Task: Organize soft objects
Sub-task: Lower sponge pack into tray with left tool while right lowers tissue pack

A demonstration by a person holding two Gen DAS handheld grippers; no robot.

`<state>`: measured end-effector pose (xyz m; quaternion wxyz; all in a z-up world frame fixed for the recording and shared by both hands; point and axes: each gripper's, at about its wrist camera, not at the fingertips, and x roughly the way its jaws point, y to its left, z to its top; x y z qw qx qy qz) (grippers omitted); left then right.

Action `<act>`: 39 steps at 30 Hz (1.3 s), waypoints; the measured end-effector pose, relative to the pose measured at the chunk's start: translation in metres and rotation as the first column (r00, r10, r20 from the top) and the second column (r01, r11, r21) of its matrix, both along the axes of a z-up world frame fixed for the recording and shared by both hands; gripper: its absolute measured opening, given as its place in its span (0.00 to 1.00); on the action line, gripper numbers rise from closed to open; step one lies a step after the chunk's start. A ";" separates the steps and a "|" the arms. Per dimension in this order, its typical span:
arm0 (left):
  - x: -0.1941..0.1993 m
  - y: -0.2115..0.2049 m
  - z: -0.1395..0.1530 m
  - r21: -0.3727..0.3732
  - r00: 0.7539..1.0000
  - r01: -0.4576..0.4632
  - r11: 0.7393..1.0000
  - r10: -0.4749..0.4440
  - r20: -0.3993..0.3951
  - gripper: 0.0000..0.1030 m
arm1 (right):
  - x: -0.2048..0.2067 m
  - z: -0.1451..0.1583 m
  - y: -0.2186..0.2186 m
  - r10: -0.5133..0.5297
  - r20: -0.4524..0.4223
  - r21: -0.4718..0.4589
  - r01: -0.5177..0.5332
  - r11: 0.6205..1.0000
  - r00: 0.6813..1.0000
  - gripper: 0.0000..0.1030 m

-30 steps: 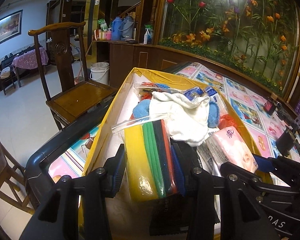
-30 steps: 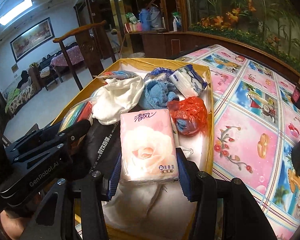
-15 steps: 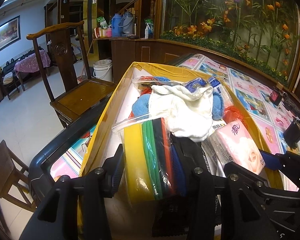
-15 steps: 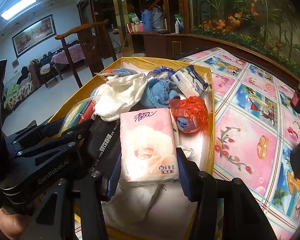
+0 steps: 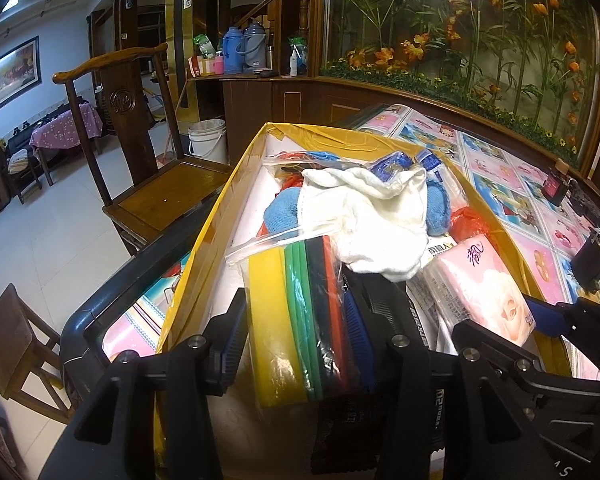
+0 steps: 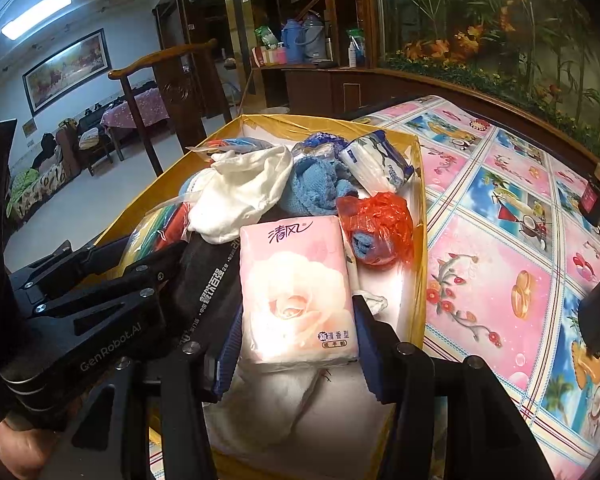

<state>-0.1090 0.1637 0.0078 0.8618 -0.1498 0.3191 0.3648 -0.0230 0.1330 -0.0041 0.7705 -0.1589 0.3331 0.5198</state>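
— What's in the yellow-taped cardboard box point(image 5: 204, 248) on the table?

— Soft goods, heaped. A clear zip bag of coloured foam sheets point(image 5: 300, 312), yellow, green, black and red, stands on edge at the near left. A crumpled white cloth point(image 6: 244, 192) lies over the middle, a blue knitted cloth point(image 6: 316, 188) behind it, and a red plastic bag point(image 6: 380, 224) against the right wall.

— And the left gripper point(image 5: 296, 340)?

— Its blue-padded jaws straddle the zip bag and are opening. The right pad lies against the bag's red edge; a sliver of gap shows beside the left pad point(image 5: 232, 332), so it is no firm grip.

— The right gripper point(image 6: 296, 344)?

— Set about halfway open around a pink rose-printed tissue pack point(image 6: 296, 292), both pads flat against the pack's sides. The pack rests on white cloth at the near end of the box, beside a black fabric item with white lettering point(image 6: 212, 280).

— What's around it?

— A floral pink-and-blue tablecloth point(image 6: 500, 260) under the box, and a dark wooden chair point(image 5: 160, 184) drawn up at the table's left side.
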 end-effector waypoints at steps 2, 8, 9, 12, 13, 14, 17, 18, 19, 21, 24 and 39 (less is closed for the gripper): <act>0.000 0.000 0.000 0.000 1.000 0.000 1.000 0.000 0.000 0.46 | 0.000 0.000 -0.001 -0.001 0.001 0.000 0.001 1.000 1.000 0.54; 0.000 0.000 0.000 0.004 1.000 -0.004 1.000 0.005 -0.004 0.47 | 0.001 0.001 -0.002 -0.007 0.006 -0.001 0.007 1.000 1.000 0.54; 0.000 0.000 0.000 0.004 1.000 -0.004 1.000 0.004 -0.004 0.47 | 0.001 0.001 -0.002 -0.008 0.006 -0.001 0.008 1.000 1.000 0.54; -0.001 0.000 0.000 0.005 1.000 -0.005 1.000 0.005 -0.005 0.48 | 0.001 0.001 -0.003 -0.010 0.007 -0.002 0.010 1.000 1.000 0.54; -0.001 0.000 0.000 0.005 1.000 -0.005 1.000 0.005 -0.005 0.49 | 0.001 0.001 -0.003 -0.011 0.008 -0.003 0.011 1.000 1.000 0.54; -0.001 0.000 0.000 0.005 1.000 -0.006 1.000 0.006 -0.005 0.49 | 0.000 0.002 -0.003 -0.012 0.009 -0.003 0.012 1.000 1.000 0.54; 0.000 0.000 0.000 0.007 1.000 -0.006 1.000 0.006 -0.006 0.49 | 0.001 0.002 -0.004 -0.013 0.009 -0.003 0.013 1.000 1.000 0.54; 0.000 0.000 0.000 0.008 1.000 -0.007 1.000 0.007 -0.007 0.50 | 0.001 0.002 -0.004 -0.013 0.009 -0.002 0.013 1.000 1.000 0.54; 0.000 0.000 0.000 0.008 1.000 -0.007 1.000 0.007 -0.008 0.50 | 0.001 0.002 -0.003 -0.013 0.009 -0.002 0.013 1.000 1.000 0.54; 0.000 -0.001 0.000 0.010 1.000 -0.008 1.000 0.008 -0.009 0.52 | 0.001 0.002 -0.004 -0.014 0.009 -0.001 0.014 1.000 1.000 0.54; -0.001 0.000 0.000 0.014 1.000 -0.010 1.000 0.011 -0.012 0.54 | 0.000 0.002 -0.004 -0.016 0.011 -0.002 0.016 1.000 1.000 0.54; -0.012 0.008 0.000 0.031 0.999 -0.032 0.999 0.032 -0.026 0.66 | 0.002 0.003 -0.006 -0.014 0.006 0.000 0.014 1.000 1.000 0.58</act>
